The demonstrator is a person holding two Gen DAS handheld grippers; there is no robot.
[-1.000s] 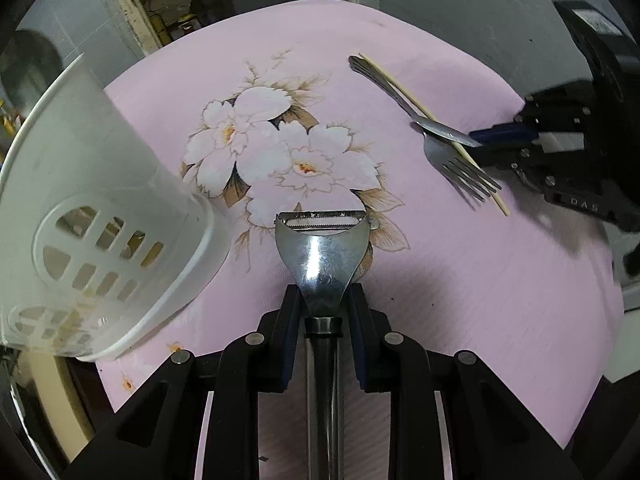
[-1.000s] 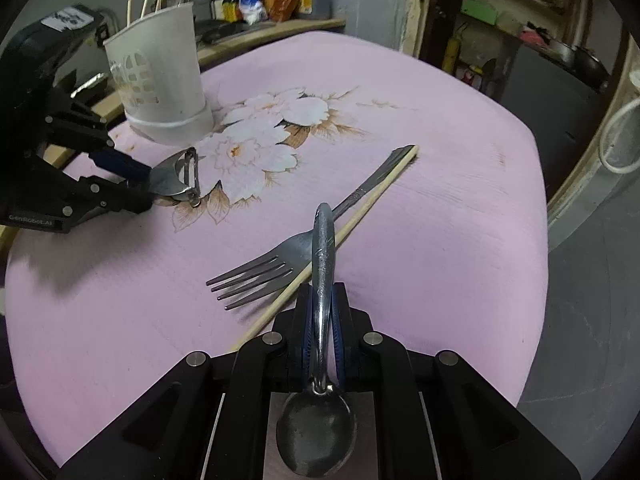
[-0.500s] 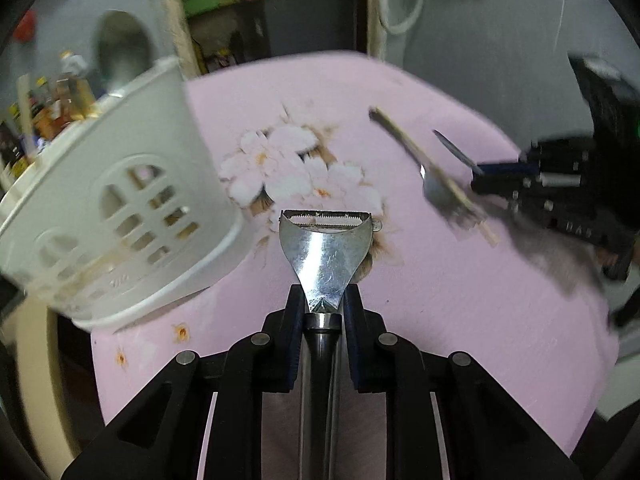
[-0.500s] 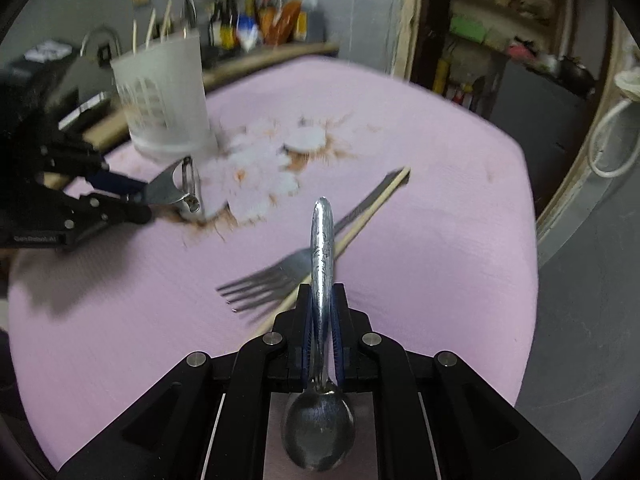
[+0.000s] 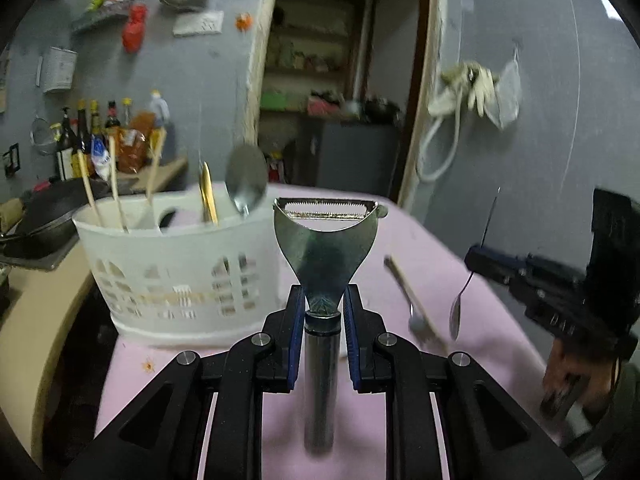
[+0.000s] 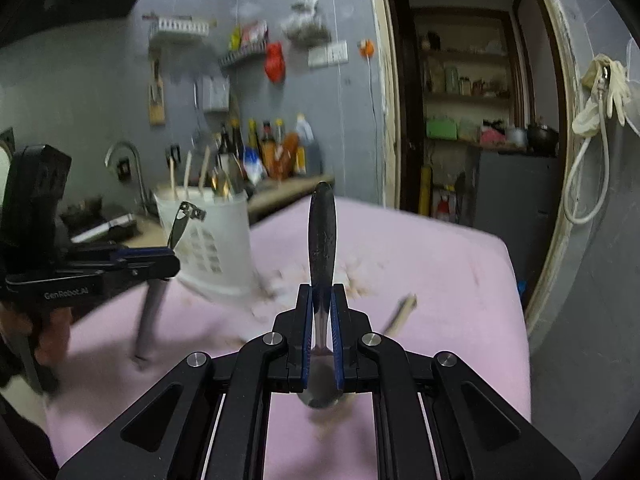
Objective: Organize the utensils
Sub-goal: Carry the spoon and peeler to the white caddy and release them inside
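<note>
left wrist: shiny serrated metal peeler (image 5: 326, 248)

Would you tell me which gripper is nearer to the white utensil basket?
Left. The left gripper, holding the peeler, is right beside the basket; the right gripper, holding a spoon, is further off across the pink cloth.

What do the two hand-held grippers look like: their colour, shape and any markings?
Both are matte black. The left hand-held gripper and the right hand-held gripper each have two angular link arms with triangular cut-outs, silver round pivot bolts, and blue pads on the inner faces of the fingers. From the side, the left one has white "GenRobot.AI" lettering and a boxy black block on top. No cables show.
</note>
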